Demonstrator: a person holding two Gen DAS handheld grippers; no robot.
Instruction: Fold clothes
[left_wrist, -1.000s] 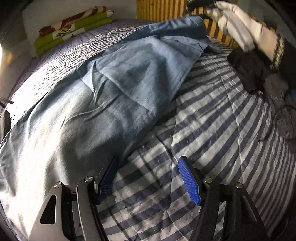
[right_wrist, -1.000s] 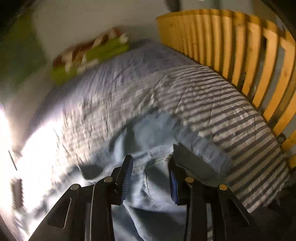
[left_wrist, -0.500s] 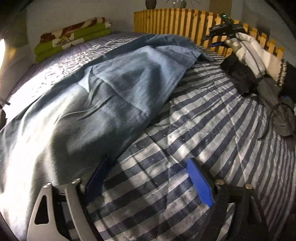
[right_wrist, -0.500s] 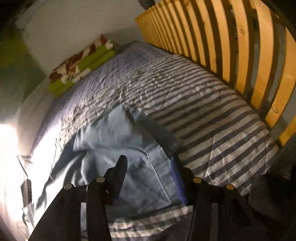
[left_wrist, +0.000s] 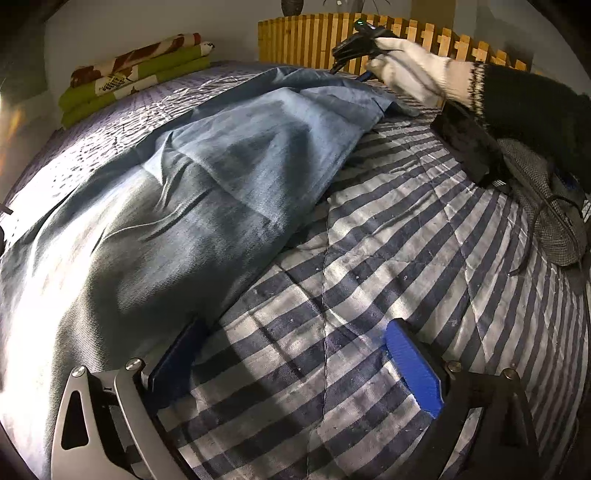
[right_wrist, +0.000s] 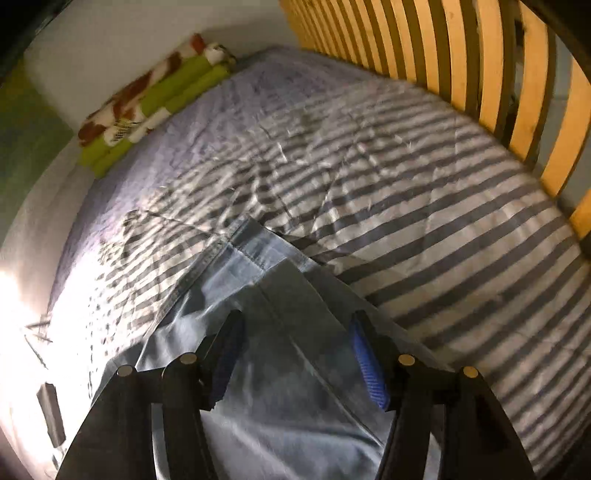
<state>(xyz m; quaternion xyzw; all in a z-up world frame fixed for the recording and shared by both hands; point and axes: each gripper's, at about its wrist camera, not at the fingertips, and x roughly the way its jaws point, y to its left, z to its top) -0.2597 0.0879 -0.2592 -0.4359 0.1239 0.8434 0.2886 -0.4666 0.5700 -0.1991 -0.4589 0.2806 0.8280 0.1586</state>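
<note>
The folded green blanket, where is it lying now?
The green blanket lies at the far left corner of the bed, against the wall, beyond the blue garment; the right wrist view also shows it upper left.

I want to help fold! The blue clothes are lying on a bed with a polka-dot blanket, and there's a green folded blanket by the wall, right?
Almost. The bed cover is striped, dark and light bands, not polka-dotted; the right wrist view shows it clearly. The blue clothes do lie on it, and the green folded blanket does sit by the wall.
</note>
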